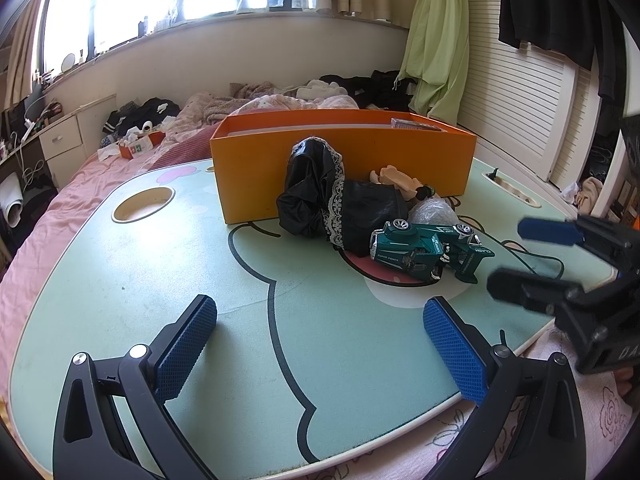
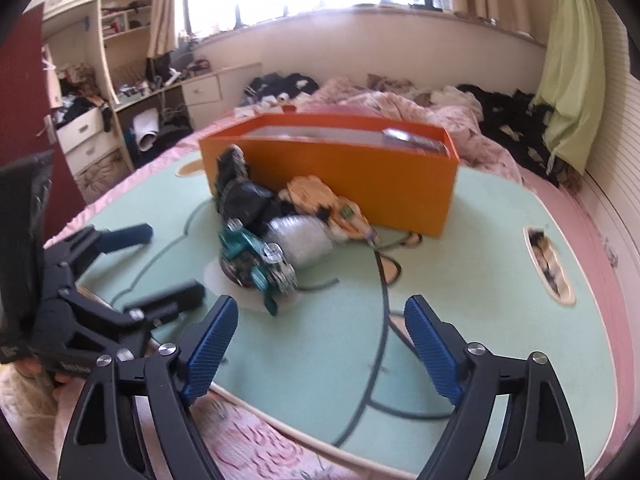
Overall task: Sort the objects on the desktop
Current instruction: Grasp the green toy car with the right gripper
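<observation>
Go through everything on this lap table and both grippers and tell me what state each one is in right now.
orange box: open-topped, upright, one small packet in its far corner
green toy truck: tipped on its side, on the table
black lace-trimmed cloth: crumpled, leaning on the box front
doll: lying down beside the box
bubble-wrapped bundle: wrapped, resting by the truck
left gripper: fingers open, empty
right gripper: fingers open, empty

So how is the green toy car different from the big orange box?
The green toy car is small and lies tipped on its side, wheels showing; the big orange box is far larger and stands upright with its top open. The car is shiny, with printed lettering; the box is plain and matte. Both rest on the pale green table.
</observation>
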Demonstrator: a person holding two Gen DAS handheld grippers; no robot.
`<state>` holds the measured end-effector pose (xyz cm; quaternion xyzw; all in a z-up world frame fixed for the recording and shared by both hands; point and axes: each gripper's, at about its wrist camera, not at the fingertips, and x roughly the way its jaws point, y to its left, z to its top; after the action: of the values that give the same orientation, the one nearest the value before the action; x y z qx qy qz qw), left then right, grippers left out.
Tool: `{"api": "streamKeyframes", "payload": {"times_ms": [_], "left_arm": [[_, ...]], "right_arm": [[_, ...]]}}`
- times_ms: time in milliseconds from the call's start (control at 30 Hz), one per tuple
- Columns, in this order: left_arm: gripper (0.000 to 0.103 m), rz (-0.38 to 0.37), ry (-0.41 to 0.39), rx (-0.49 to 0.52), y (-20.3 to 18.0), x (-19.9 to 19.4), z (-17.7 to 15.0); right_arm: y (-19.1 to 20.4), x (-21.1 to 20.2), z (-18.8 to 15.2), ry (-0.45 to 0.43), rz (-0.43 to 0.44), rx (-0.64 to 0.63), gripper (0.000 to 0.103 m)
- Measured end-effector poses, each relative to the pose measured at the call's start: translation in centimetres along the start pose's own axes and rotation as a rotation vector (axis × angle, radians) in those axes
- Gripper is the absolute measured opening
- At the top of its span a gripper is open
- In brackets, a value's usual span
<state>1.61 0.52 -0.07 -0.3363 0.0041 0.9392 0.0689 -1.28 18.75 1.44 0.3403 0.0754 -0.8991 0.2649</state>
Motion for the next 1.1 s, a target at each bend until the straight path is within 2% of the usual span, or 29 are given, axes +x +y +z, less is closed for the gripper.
{"api": "streamKeyframes", "payload": {"times_ms": [133, 167, 233, 300, 400, 467, 533, 567, 600, 700, 833, 967, 1100], "left_arm": [[0.103, 0.0, 0.0, 0.0, 0.0, 0.0, 0.0], [0.103, 0.0, 0.0, 0.0, 0.0, 0.0, 0.0], [0.103, 0.0, 0.0, 0.0, 0.0, 0.0, 0.0], [0.103, 0.0, 0.0, 0.0, 0.0, 0.0, 0.0], [0.103, 0.0, 0.0, 0.0, 0.0, 0.0, 0.0], [0.103, 0.0, 0.0, 0.0, 0.0, 0.0, 0.0], [0.103, 0.0, -0.001, 0.0, 0.0, 0.0, -0.1], [0.103, 0.0, -0.001, 0.0, 0.0, 0.0, -0.1], [0.103, 0.0, -0.001, 0.0, 0.0, 0.0, -0.1], [0.103, -0.003, -0.002, 0.0, 0.0, 0.0, 0.0], [0.103, -0.004, -0.002, 0.0, 0.0, 0.0, 0.1], [0.103, -0.003, -0.002, 0.001, 0.0, 0.0, 0.1], [0.103, -0.003, -0.002, 0.001, 0.0, 0.0, 0.0]], "right_arm": [[1.2, -0.1, 2.0, -0.043, 0.054, -0.042, 0.068], [1.6, 0.0, 2.5, -0.048, 0.075, -0.055, 0.067], [2.2, 0.6, 3.4, -0.045, 0.112, -0.082, 0.055], [2.7, 1.2, 4.0, -0.031, 0.145, -0.108, 0.05], [3.0, 2.8, 4.6, 0.013, 0.207, -0.132, 0.049], [2.8, 4.0, 4.5, 0.05, 0.195, -0.131, 0.049], [2.6, 5.5, 4.4, 0.113, 0.22, -0.121, 0.047], [2.7, 5.9, 4.1, 0.136, 0.221, -0.119, 0.046], [2.9, 6.5, 3.9, 0.161, 0.214, -0.131, 0.039], [3.3, 6.2, 3.3, 0.147, 0.235, -0.165, 0.025], [2.8, 5.9, 3.3, 0.12, 0.24, -0.142, 0.025], [1.9, 3.8, 3.1, 0.028, 0.263, -0.104, 0.025], [0.2, 1.8, 3.1, -0.049, 0.291, -0.013, 0.025]]}}
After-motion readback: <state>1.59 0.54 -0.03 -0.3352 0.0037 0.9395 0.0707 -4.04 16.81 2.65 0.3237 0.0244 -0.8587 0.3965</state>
